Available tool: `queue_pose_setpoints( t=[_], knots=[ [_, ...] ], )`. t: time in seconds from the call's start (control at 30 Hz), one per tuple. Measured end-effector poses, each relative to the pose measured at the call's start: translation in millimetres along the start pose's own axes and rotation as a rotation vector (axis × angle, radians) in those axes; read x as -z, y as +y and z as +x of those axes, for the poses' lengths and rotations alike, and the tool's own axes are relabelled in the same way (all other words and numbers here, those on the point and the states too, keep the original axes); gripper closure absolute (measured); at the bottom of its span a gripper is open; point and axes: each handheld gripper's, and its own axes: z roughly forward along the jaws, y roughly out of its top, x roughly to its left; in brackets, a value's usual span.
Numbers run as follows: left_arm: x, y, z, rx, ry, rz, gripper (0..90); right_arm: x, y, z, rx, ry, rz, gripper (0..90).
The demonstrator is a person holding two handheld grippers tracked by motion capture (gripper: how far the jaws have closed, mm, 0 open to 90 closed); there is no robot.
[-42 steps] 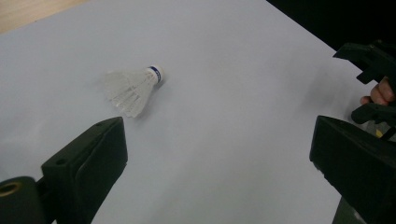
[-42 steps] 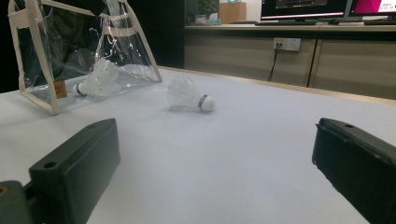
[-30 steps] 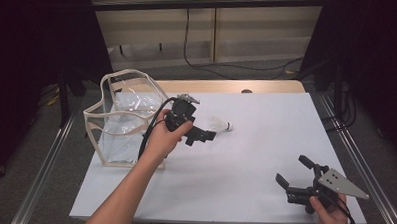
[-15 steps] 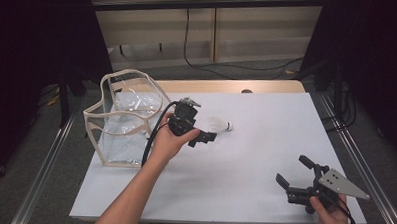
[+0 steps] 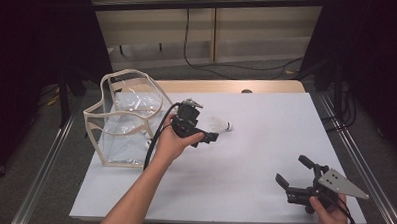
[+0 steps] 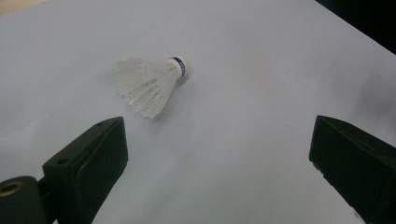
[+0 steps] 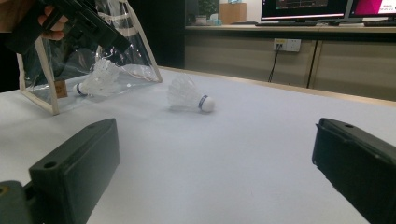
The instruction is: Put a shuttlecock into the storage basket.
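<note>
My left tongs (image 5: 209, 137) hang over the middle of the white table (image 5: 265, 144), jaws spread wide and holding nothing, tilted down toward a white shuttlecock (image 5: 219, 125) that lies on its side just past their tips. In the left gripper view the shuttlecock (image 6: 152, 84) rests clear of both jaws, above and a little to the inner side of the left-hand jaw, its feather skirt fanned toward the camera's left and its blue-banded cork pointing up and to the right. My left hand (image 5: 173, 141) grips the tool's body, with the black cable looping back along the forearm.

Behind that hand, at the table's left edge, a clear plastic bag (image 5: 123, 119) with cream trim stands open. The right gripper view shows a second shuttlecock (image 7: 95, 79) lying inside the bag (image 7: 46, 70), seen through the transparent wall, while the first shuttlecock (image 7: 189, 95) lies on the bare tabletop well apart from it.

My right tongs (image 5: 292, 171) sit low at the near right corner of the table, jaws also wide apart and empty, the grey three-cornered plate on top, well away from the shuttlecock. Their camera looks across the table between the two black jaws toward the bag and the left tongs (image 7: 100, 35) above it.
</note>
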Motion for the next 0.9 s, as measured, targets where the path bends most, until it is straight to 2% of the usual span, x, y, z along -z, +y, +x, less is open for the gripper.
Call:
queue_pose_setpoints(
  t=[0.13,0.23,0.33,0.4,0.67,0.9],
  knots=[
    [-4.7,-0.9,1.0,0.000,0.011,0.000,4.6,-0.3,0.1,0.0,0.001,0.001,0.000,0.7],
    [-7.2,-1.5,2.5,0.009,0.001,-0.013,4.6,-0.2,0.0,-0.1,0.000,0.001,0.000,0.7],
    [-9.4,-1.6,4.9,0.004,0.014,-0.014,4.7,-0.3,0.1,-0.2,0.000,0.001,-0.001,0.7],
    [-11.3,-2.6,6.3,0.019,0.013,-0.019,4.6,-0.5,0.1,-0.1,0.002,0.002,0.000,0.7],
    [-17.1,-5.2,11.7,0.022,0.011,-0.006,4.7,-0.5,-0.1,-0.7,-0.004,0.004,-0.002,0.7],
    [-20.8,-6.6,14.3,0.028,0.028,-0.007,4.7,-1.2,-0.3,-0.6,0.001,0.003,0.001,0.7]
  ],
)
